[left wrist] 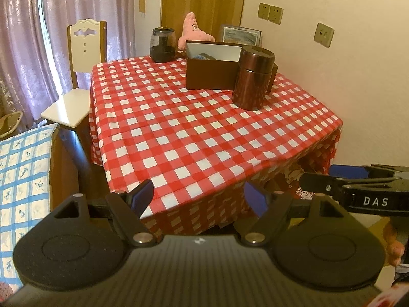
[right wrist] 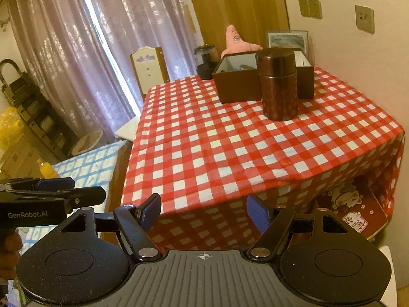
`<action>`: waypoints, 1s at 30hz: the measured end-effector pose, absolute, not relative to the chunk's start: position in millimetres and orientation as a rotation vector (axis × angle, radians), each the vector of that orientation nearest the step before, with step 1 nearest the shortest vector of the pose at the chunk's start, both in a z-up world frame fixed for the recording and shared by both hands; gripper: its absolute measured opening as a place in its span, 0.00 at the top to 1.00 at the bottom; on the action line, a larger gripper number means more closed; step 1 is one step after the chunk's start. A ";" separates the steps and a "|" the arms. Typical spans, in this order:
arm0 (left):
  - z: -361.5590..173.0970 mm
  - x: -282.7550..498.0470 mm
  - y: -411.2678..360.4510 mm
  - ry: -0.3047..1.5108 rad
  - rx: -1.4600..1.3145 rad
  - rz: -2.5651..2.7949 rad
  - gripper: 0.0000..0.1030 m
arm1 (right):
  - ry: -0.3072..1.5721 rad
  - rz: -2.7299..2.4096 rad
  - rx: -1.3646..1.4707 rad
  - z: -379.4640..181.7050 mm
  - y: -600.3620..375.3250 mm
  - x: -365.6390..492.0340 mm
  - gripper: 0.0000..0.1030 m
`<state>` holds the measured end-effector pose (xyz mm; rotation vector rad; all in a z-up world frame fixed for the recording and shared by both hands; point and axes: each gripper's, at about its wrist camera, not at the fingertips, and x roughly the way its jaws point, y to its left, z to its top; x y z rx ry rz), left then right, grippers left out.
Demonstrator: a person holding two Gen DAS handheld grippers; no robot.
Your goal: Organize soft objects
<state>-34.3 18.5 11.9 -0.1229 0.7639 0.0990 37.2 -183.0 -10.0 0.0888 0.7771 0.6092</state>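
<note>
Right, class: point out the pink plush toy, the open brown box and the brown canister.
pink plush toy [left wrist: 192, 29], left wrist view, face.
open brown box [left wrist: 208, 75], left wrist view, front wall.
brown canister [right wrist: 279, 89], right wrist view, side.

red-and-white checked tablecloth [left wrist: 194, 133], brown box [left wrist: 209, 74], pink plush [left wrist: 193, 32], blue-checked cloth [left wrist: 23, 179].

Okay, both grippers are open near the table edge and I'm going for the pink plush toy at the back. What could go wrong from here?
1. The brown canister stands in front of the brown box; a straight reach may knock it over.
2. The pink plush toy sits behind the box, beside the dark jar, which could get bumped.
3. The left gripper and right gripper are close together and might collide.
</note>
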 end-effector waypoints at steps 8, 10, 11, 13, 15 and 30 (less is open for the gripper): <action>10.7 -41.0 2.9 0.771 -0.126 0.105 0.26 | 0.789 0.631 0.079 -13.3 -191.2 32.8 0.29; 10.3 -41.5 1.0 0.772 -0.126 0.105 0.26 | 0.790 0.632 0.079 -13.6 -193.0 32.7 0.29; 9.9 -41.7 -0.5 0.772 -0.126 0.105 0.26 | 0.789 0.633 0.079 -13.7 -193.8 32.7 0.29; 8.9 -42.1 -4.0 0.773 -0.126 0.105 0.26 | 0.788 0.635 0.080 -13.9 -193.5 32.3 0.29; 8.9 -42.0 -4.2 0.773 -0.125 0.106 0.26 | 0.788 0.638 0.080 -14.2 -194.6 32.4 0.29; 8.4 -40.8 -5.3 0.774 -0.124 0.106 0.26 | 0.788 0.639 0.079 -14.2 -193.5 33.2 0.29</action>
